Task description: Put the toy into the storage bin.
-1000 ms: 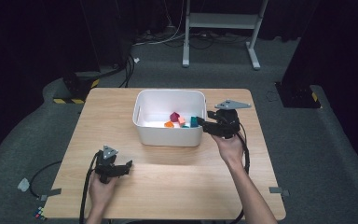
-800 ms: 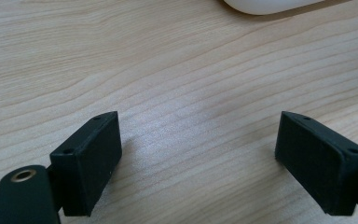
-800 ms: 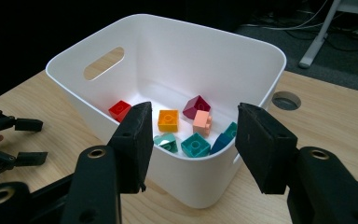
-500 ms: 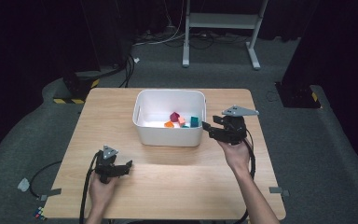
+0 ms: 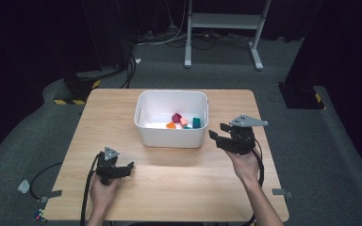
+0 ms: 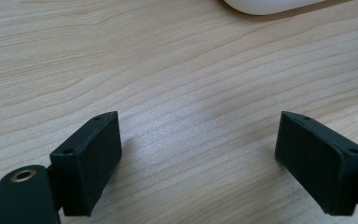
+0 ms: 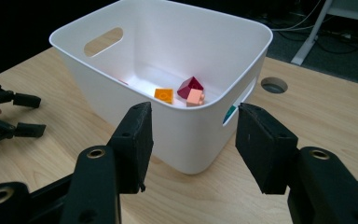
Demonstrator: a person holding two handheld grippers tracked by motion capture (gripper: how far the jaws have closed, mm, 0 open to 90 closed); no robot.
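A white bin (image 5: 169,134) stands at the middle back of the wooden table (image 5: 179,188). In it lie a maroon block (image 5: 176,117), an orange block (image 5: 170,125), a pink block (image 5: 184,121) and a teal block (image 5: 196,123). My right gripper (image 5: 217,131) is held open just right of the bin, jaws pointing at its right wall. In the right gripper view the right gripper (image 7: 193,126) frames the bin (image 7: 121,98) with nothing between its jaws. My left gripper (image 5: 129,169) rests open near the front left; the left gripper (image 6: 200,135) has only bare wood between its jaws.
A round cable hole (image 7: 274,85) sits in the table behind the bin. Beyond the table's far edge are a white stand (image 5: 221,21), cables and dark carpet (image 5: 311,141). The bin's corner (image 6: 265,5) lies ahead of the left jaws.
The right gripper has drawn back from the bin's right rim, a little to the right and toward the person. The left gripper has stayed put.
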